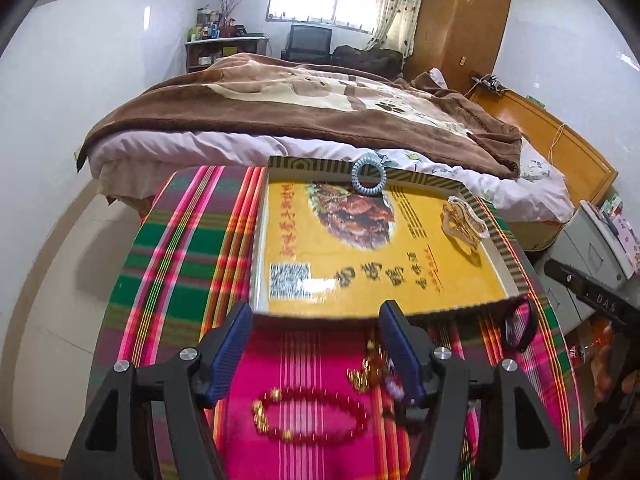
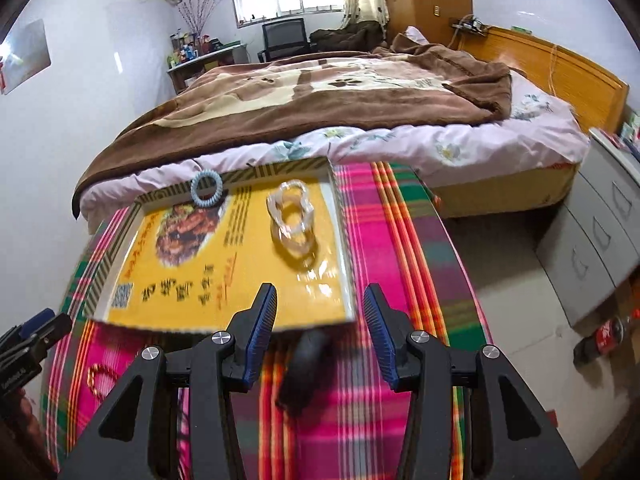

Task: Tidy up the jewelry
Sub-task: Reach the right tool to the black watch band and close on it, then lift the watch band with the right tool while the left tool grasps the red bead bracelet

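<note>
Right under your left gripper (image 1: pixel 316 344), whose blue-padded fingers stand apart with nothing between them, a red beaded bracelet with gold beads (image 1: pixel 310 416) lies on the plaid pink, green and red tablecloth (image 1: pixel 172 260). Only the left wrist view shows it whole, along with a blurred gold trinket (image 1: pixel 366 372) just inside the right finger; the right wrist view catches only a red and gold sliver at its left edge. Your right gripper (image 2: pixel 320 334) is likewise spread wide and empty, and between its fingers a black band (image 2: pixel 304 364) rests on the cloth, smeared by blur. From the left view that black ring (image 1: pixel 519 328) sits off to the right, just beside the tray's near corner. Beyond both grippers lies the shallow yellow printed cardboard tray (image 1: pixel 360 292). In it, the clear plastic hair clip (image 2: pixel 290 210) shows best in the right view, and the pale blue coiled hair tie (image 1: pixel 369 176) leans against the far rim. Behind stands a bed with a brown blanket (image 2: pixel 320 92).
</note>
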The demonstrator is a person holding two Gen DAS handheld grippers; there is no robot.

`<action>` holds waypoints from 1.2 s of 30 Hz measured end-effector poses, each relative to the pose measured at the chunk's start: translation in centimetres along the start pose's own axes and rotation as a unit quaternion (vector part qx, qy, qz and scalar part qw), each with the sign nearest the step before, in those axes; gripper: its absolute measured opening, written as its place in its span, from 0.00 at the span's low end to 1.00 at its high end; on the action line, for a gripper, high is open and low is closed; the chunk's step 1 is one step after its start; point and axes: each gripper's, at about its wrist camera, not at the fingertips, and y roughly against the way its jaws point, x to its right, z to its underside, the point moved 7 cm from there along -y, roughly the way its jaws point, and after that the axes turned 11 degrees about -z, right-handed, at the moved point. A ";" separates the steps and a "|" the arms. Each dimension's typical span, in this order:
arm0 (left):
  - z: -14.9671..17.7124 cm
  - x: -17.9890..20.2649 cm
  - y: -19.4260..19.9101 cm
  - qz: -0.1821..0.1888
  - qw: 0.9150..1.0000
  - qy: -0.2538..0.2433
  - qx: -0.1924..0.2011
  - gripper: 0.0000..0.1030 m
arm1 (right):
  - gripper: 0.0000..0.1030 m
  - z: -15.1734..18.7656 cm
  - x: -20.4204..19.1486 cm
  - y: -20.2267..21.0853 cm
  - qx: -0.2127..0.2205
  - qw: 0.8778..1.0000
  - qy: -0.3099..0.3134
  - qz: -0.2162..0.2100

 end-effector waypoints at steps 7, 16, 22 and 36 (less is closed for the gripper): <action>2.8 -1.8 1.1 -0.006 1.000 0.014 -0.003 0.66 | 0.47 3.3 1.2 0.8 0.003 1.000 -0.030 -0.009; 6.6 -3.7 1.1 -0.007 0.999 0.036 -0.024 0.75 | 0.57 5.4 -0.1 -1.8 -0.016 0.999 -0.022 -0.032; 7.9 -5.1 0.9 -0.014 0.998 0.051 -0.036 0.75 | 0.57 5.6 0.6 -3.4 -0.028 0.999 -0.037 -0.010; 9.0 -4.8 0.5 -0.025 0.997 0.049 -0.049 0.75 | 0.16 5.9 2.4 -1.4 0.007 0.998 -0.055 -0.015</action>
